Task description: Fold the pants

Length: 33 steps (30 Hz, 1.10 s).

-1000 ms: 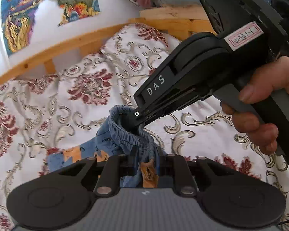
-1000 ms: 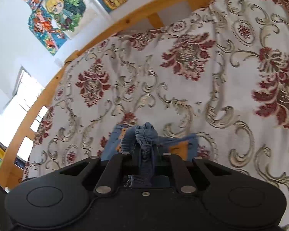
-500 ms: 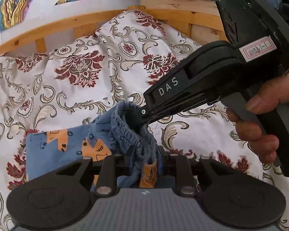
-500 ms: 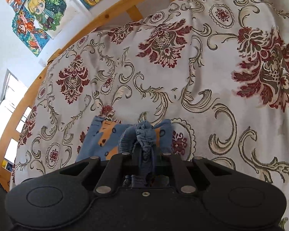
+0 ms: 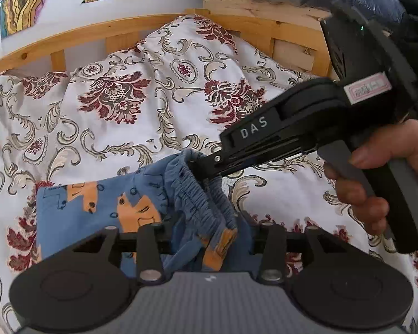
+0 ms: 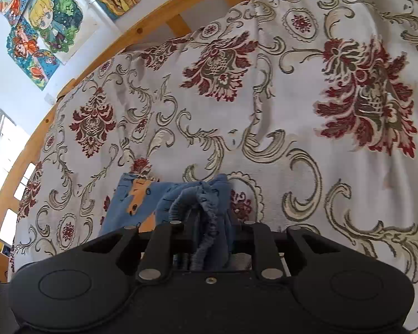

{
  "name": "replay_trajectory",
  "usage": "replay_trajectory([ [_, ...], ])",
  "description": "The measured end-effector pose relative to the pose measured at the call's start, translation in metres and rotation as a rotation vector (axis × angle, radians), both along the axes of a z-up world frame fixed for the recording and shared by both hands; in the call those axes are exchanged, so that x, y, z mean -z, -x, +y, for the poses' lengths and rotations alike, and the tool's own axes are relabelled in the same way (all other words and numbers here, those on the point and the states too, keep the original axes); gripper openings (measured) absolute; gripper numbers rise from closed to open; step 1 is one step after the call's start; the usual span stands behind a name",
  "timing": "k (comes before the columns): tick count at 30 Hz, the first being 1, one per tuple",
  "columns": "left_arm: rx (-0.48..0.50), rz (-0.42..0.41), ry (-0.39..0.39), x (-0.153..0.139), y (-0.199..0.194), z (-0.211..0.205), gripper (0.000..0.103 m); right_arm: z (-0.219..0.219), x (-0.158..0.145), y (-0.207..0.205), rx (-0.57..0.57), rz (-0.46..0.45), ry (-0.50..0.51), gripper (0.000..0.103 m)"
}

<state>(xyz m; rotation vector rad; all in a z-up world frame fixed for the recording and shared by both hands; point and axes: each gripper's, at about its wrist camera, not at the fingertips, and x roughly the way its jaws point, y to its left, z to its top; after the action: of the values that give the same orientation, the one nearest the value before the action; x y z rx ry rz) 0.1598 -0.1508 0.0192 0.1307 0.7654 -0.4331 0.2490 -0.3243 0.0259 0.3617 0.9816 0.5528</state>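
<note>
1. While both claws held the gathered elastic waistband, the small blue cotton pants with orange cartoon patches (image 5: 103,211) lay with their legs spread flat on the white bedspread with dark red flowers and beige scrolls (image 5: 119,128), and only the waist end was lifted off it.
2. The left claw (image 5: 209,239) was clamped on a bunch of waistband and an orange-patched fold, the cloth hanging between its two fingers.
3. The right claw (image 6: 209,236) was likewise pinched together on a twisted roll of the same waistband; in the left wrist view its black tip entered the waist opening, with a person's hand (image 5: 381,178) squeezing the grey trigger.
4. Compared with a second earlier, far more of the pants showed in the left view: a broad flat blue panel now reached to the left, where before only a crumpled knot appeared.
5. In the right view the cloth sat closer under the claw and the bedspread filled more of the picture, so both claws had come lower and drawn the garment out.
6. That suggested the spreading step was nearly done, and the waist could probably next be carried over the legs to make the fold.
7. The wooden bed rail (image 5: 69,36) and the colourful wall paintings (image 6: 41,19) stood beyond, well apart from the work.
</note>
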Motion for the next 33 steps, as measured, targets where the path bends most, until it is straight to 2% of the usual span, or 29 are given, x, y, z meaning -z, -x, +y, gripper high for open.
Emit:
replay_trajectory([
  [3, -0.025, -0.004, 0.024, -0.006, 0.01, 0.016, 0.056, -0.001, 0.0, 0.004, 0.006, -0.007, 0.024, 0.035],
  [5, -0.054, -0.013, 0.038, -0.01, 0.015, 0.029, 0.061, 0.0, -0.001, 0.01, 0.016, -0.025, 0.048, 0.056],
  [7, -0.11, -0.041, 0.027, -0.012, 0.02, 0.045, 0.074, -0.001, -0.002, 0.02, 0.041, -0.052, 0.074, 0.072],
  [8, -0.143, -0.057, 0.018, -0.012, 0.022, 0.054, 0.076, -0.002, -0.002, 0.026, 0.056, -0.066, 0.089, 0.079],
  [11, -0.254, -0.091, -0.024, -0.01, 0.018, 0.082, 0.085, -0.003, -0.004, 0.048, 0.12, -0.119, 0.141, 0.085],
  [13, -0.335, -0.061, -0.048, -0.007, 0.013, 0.101, 0.085, -0.001, -0.005, 0.064, 0.142, -0.136, 0.14, 0.086],
  [16, -0.4, 0.007, 0.029, -0.002, 0.011, 0.126, 0.085, 0.007, -0.008, 0.086, 0.161, -0.148, 0.104, 0.086],
  [18, -0.408, 0.052, 0.09, 0.001, 0.012, 0.136, 0.083, 0.014, -0.009, 0.094, 0.172, -0.15, 0.098, 0.086],
  [21, -0.382, 0.09, 0.103, 0.008, 0.015, 0.141, 0.076, 0.026, -0.012, 0.1, 0.169, -0.158, 0.107, 0.085],
  [23, -0.366, 0.111, 0.095, 0.013, 0.013, 0.142, 0.06, 0.035, -0.01, 0.098, 0.171, -0.144, 0.139, 0.078],
  [24, -0.363, 0.133, 0.101, 0.017, 0.012, 0.144, 0.046, 0.04, -0.008, 0.097, 0.179, -0.134, 0.15, 0.076],
  [25, -0.364, 0.16, 0.12, 0.02, 0.009, 0.146, 0.036, 0.043, -0.006, 0.095, 0.188, -0.125, 0.155, 0.069],
  [26, -0.372, 0.176, 0.133, 0.024, 0.01, 0.147, 0.033, 0.047, -0.004, 0.094, 0.195, -0.115, 0.163, 0.058],
  [27, -0.383, 0.181, 0.139, 0.025, 0.011, 0.15, 0.023, 0.05, -0.002, 0.093, 0.202, -0.108, 0.177, 0.051],
  [28, -0.387, 0.181, 0.14, 0.025, 0.012, 0.153, 0.017, 0.052, 0.0, 0.092, 0.209, -0.103, 0.191, 0.033],
  [31, -0.395, 0.19, 0.184, 0.023, 0.013, 0.163, 0.012, 0.054, -0.002, 0.098, 0.203, -0.128, 0.193, 0.022],
  [33, -0.401, 0.207, 0.196, 0.026, 0.013, 0.169, 0.012, 0.056, -0.006, 0.103, 0.178, -0.155, 0.206, 0.022],
])
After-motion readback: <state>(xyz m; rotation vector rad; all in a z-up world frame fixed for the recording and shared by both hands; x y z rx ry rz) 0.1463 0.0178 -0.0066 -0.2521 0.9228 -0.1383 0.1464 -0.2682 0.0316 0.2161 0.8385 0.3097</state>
